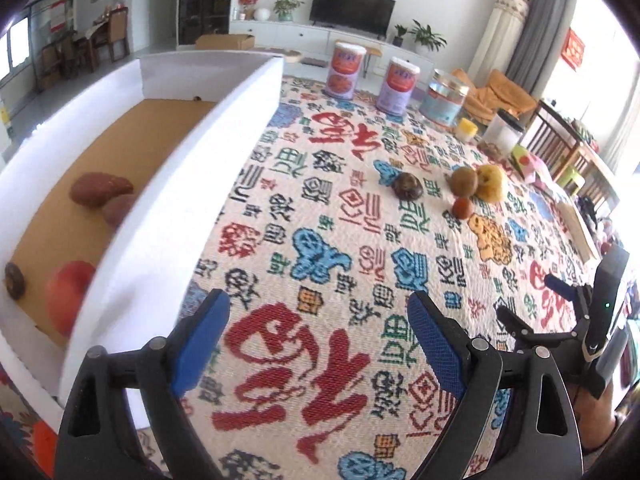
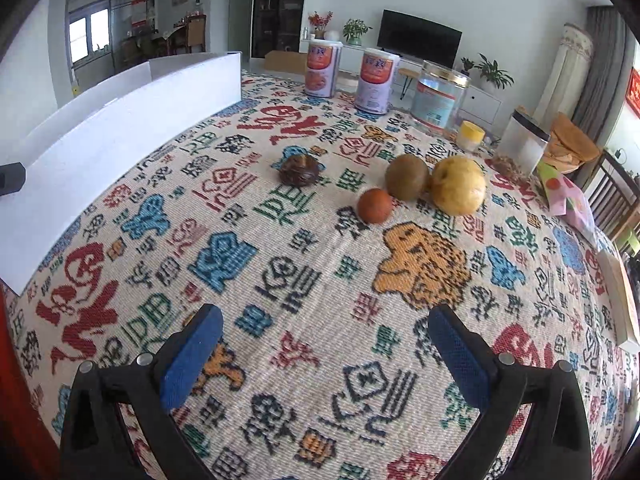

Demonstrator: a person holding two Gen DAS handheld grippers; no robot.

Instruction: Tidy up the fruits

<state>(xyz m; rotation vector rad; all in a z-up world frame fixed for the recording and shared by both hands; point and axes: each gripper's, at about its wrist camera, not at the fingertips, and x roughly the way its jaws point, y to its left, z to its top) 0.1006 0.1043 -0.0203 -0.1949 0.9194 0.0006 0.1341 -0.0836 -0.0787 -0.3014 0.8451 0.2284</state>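
Several fruits lie in a cluster on the patterned tablecloth [image 2: 280, 264]: a dark brown wrinkled fruit [image 2: 298, 172] [image 1: 407, 186], a kiwi [image 2: 406, 176] [image 1: 465, 180], a yellow pear-like fruit [image 2: 458, 186] [image 1: 491, 183] and a small red-brown fruit [image 2: 375, 206] [image 1: 463, 208]. The white box [image 1: 168, 208] [image 2: 120, 120] at the left holds a red apple [image 1: 68, 300], two brown fruits [image 1: 100, 192] and a small dark one [image 1: 15, 286]. My left gripper [image 1: 318, 312] hangs open beside the box wall, empty. My right gripper [image 2: 326, 320] is open and empty, short of the cluster.
Two labelled tins [image 2: 322, 68] [image 2: 376, 82], a clear jar [image 2: 438, 96], a yellow-lidded pot [image 2: 471, 135] and a black-lidded container [image 2: 524, 144] line the far edge. A pink packet [image 2: 568, 196] lies at the right. The right tool's body [image 1: 604, 312] shows in the left wrist view.
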